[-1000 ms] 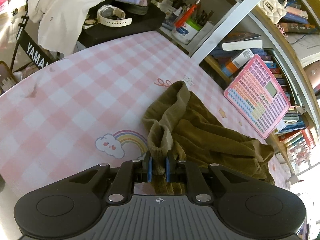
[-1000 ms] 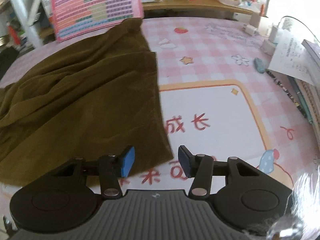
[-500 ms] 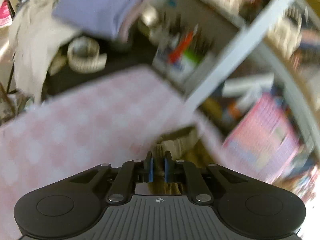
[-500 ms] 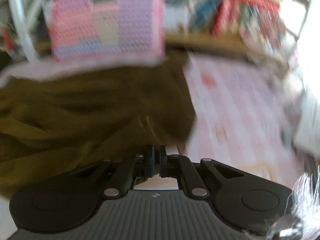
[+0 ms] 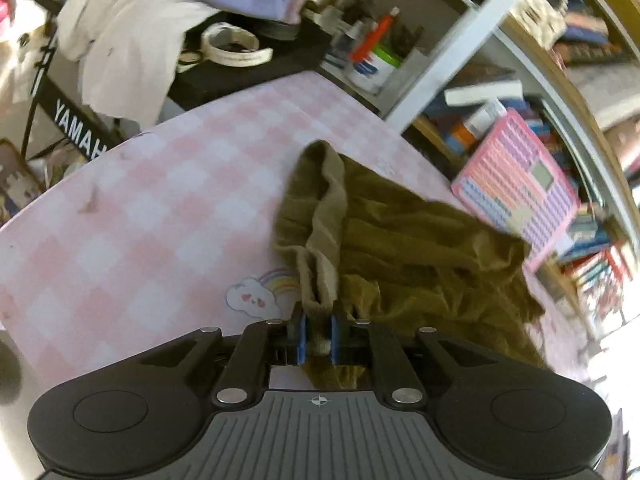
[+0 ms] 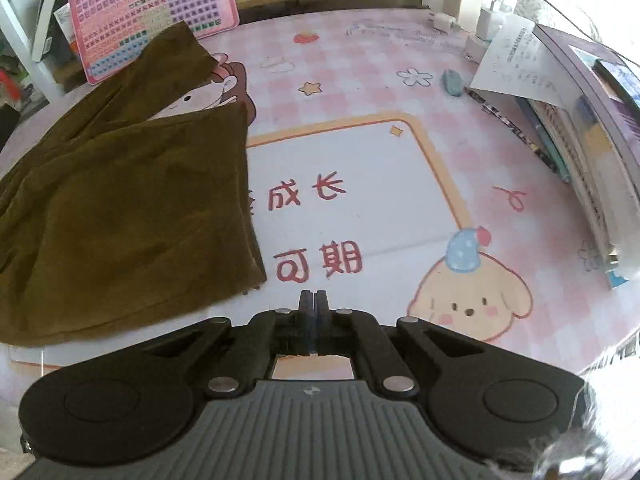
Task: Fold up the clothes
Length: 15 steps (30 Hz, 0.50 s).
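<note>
Left gripper point(image 5: 318, 338) pinches one olive garment point(image 5: 420, 248); right gripper point(image 6: 314, 316) closed, empty

left wrist: we look forward, down, close over the pink table point(image 5: 152, 216) | right wrist: we look forward, down, close | both see the brown clothes point(image 6: 132, 216) and pink keypad board point(image 6: 156, 12)

We see bright daylight flooding in from the far right of both views, blowing out that edge. In the left wrist view the shelves point(image 5: 500, 92) beyond the jaws smear with motion blur; fisheye bending curves every border.
</note>
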{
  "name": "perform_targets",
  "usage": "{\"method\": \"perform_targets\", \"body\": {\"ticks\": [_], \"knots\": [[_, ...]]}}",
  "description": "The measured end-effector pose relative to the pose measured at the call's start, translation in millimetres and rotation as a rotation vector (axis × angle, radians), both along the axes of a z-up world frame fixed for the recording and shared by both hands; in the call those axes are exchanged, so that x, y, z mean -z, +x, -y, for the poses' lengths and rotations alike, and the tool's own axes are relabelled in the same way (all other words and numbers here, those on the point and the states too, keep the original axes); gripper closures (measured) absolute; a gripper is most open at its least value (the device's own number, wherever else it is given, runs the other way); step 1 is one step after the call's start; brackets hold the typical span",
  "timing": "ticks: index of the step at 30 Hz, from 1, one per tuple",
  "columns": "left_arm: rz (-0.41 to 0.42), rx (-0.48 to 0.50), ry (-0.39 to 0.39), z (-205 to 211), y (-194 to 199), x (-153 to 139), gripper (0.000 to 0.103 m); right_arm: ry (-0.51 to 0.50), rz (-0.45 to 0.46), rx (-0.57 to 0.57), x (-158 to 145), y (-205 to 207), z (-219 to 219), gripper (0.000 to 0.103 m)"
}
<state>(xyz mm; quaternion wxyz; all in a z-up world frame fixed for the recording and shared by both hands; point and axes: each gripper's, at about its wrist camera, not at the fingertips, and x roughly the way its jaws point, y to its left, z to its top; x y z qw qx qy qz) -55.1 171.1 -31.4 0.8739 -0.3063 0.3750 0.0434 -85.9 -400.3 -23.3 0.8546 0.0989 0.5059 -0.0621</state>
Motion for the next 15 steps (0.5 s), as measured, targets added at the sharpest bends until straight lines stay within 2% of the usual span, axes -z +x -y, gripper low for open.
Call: {"method": "perform_targets", "body": {"ticks": [2, 3, 4, 5, 8, 13, 14, 15], "knots": [[0.011, -0.011, 0.003, -2.6, 4.0, -2.1, 0.088, -0.002, 0.004, -0.013, 3.8, 9.1, -6.8, 0.098], [0.017, -0.014, 0.009, -2.6, 5.9, -3.1, 0.088, -0.003, 0.006, -0.02, 5.7, 13.6, -10.2, 0.083], [0.016, -0.017, 0.009, -1.5, 7.1, -3.6, 0.088, -0.004, 0.007, -0.026, 7.6, 18.1, -13.6, 0.073], [0.016, -0.019, 0.003, -1.2, 6.4, -3.9, 0.088, -0.005, 0.009, -0.033, 9.5, 22.7, -16.9, 0.056], [0.005, -0.027, -0.016, 0.1, -0.8, -2.8, 0.082, -0.009, 0.015, -0.052, 15.3, 36.3, -27.1, 0.056], [-0.014, -0.094, -0.1, -8.4, -19.8, 4.3, 0.06, -0.031, 0.014, -0.084, 25.5, 49.1, -39.8, 0.064], [-0.019, -0.104, -0.12, -9.8, -22.3, 6.7, 0.058, -0.042, 0.011, -0.095, 25.8, 49.3, -42.1, 0.069], [-0.021, -0.109, -0.13, -10.0, -24.5, 8.4, 0.056, -0.045, 0.008, -0.107, 26.0, 49.7, -43.9, 0.086]]}}
